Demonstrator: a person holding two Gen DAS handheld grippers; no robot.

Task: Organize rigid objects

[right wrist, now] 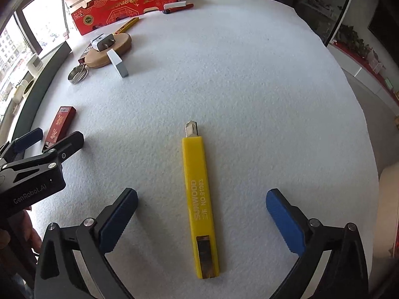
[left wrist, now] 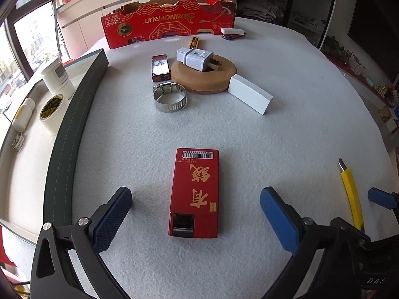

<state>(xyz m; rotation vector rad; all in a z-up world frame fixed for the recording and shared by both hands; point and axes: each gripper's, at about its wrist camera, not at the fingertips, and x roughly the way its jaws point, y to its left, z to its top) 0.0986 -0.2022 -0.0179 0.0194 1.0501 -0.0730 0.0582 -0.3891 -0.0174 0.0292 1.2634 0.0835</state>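
The red box (left wrist: 194,194) lies flat on the white mat (left wrist: 286,129) between the wide-open left gripper (left wrist: 195,214); stiff and light, it should be gripped across its long sides. The thin yellow knife (right wrist: 200,204) lies between the open right gripper (right wrist: 202,214), likely slippery, blade out

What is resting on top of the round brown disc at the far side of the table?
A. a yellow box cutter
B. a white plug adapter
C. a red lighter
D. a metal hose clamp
B: the white plug adapter lies on the round brown disc, while the metal hose clamp sits on the cloth beside it.
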